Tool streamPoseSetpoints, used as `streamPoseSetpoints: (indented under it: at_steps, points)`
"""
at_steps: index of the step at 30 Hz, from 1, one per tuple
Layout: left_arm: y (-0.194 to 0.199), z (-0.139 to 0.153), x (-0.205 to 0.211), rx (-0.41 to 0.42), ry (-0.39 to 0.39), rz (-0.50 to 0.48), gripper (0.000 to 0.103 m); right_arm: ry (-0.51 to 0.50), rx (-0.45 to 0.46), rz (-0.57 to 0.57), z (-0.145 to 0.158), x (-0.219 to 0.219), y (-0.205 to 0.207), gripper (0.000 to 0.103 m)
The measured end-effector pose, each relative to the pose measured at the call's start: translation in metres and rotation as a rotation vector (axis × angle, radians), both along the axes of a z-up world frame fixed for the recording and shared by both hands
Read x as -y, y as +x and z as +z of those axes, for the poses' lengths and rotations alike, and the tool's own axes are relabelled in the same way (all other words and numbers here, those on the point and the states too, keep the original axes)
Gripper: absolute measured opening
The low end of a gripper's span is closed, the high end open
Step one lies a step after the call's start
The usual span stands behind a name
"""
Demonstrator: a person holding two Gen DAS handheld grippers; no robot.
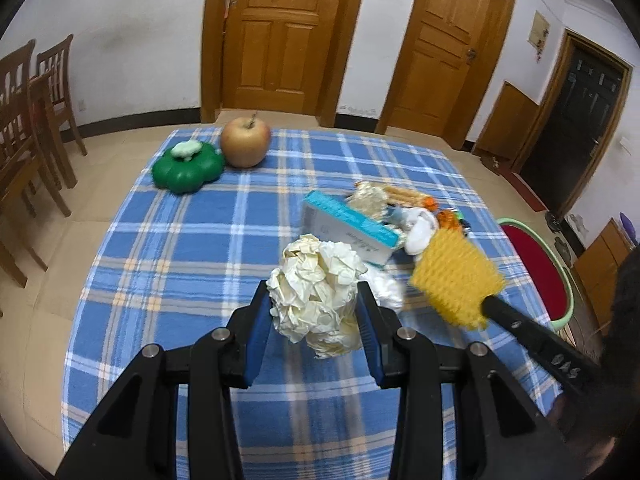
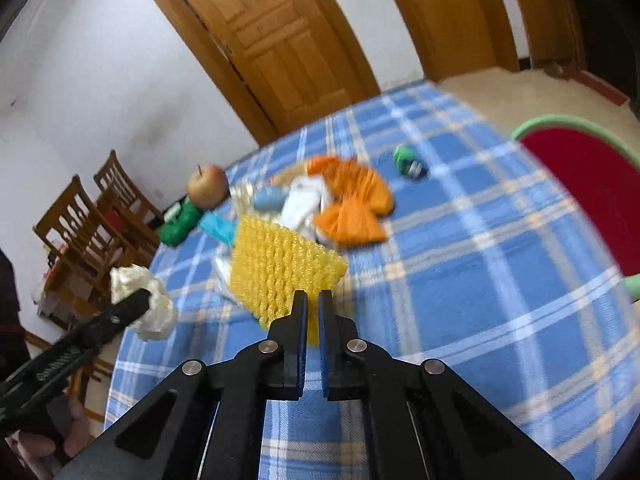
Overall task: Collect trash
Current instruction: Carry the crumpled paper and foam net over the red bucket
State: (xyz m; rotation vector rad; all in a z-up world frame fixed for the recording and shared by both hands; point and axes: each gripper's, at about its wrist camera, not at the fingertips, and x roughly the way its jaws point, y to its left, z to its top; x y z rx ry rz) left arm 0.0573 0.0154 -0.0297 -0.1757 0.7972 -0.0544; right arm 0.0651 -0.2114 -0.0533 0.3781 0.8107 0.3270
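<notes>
Left wrist view shows the left gripper (image 1: pixel 314 312) with its jaws partly open and pressed on both sides of a paper wad (image 1: pixel 316 288), cream and crumpled, lifted clear above the counter (image 1: pixel 180 248). The counter wears a blue plaid cloth. At its far end an apple (image 1: pixel 245 142) stands just beside a green lid (image 1: pixel 187 167) with a pale knob.

Right of the wad, the right gripper (image 2: pixel 313 300) comes in from the lower right edge. Its jaws are closed almost fully, pinching one edge of a yellow foam net (image 2: pixel 280 268); the net sticks out beyond the fingertips, above the cloth.

Behind the net lies a heap of rubbish: a teal-edged box (image 1: pixel 352 228), a white cloth (image 1: pixel 420 228), an orange bag (image 2: pixel 352 204) and some smaller scraps too blurred to name. A white plastic scrap (image 1: pixel 386 288) lies on the cloth between wad and net.

From the right wrist view, a small green-and-white thing (image 2: pixel 410 162) sits alone, well apart from the heap, towards the far right of the counter. Off the counter's right edge, lower down, is a green bin (image 2: pixel 560 124) with a red inside.

Wooden chairs (image 1: pixel 36 112) stand left of the counter, and two wooden doors (image 1: pixel 280 36) are in the white wall behind it. A hand (image 2: pixel 44 440) grips the left tool's handle at the lower left.
</notes>
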Motion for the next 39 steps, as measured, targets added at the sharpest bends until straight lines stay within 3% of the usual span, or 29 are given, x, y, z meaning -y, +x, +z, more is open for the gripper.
streamPoseSetpoints:
  at_steps: [9, 16, 39]
  points:
    - [0.008, 0.021, 0.040, 0.032, -0.008, -0.115, 0.041, -0.056, 0.128, -0.142, 0.047, 0.045, -0.027, 0.004]
    - [0.020, 0.028, 0.082, 0.031, -0.018, -0.210, 0.041, -0.078, 0.143, -0.230, 0.056, 0.082, -0.035, 0.003]
    - [0.064, 0.021, 0.204, -0.002, 0.035, -0.413, 0.041, -0.027, 0.045, -0.433, 0.016, 0.184, -0.026, 0.003]
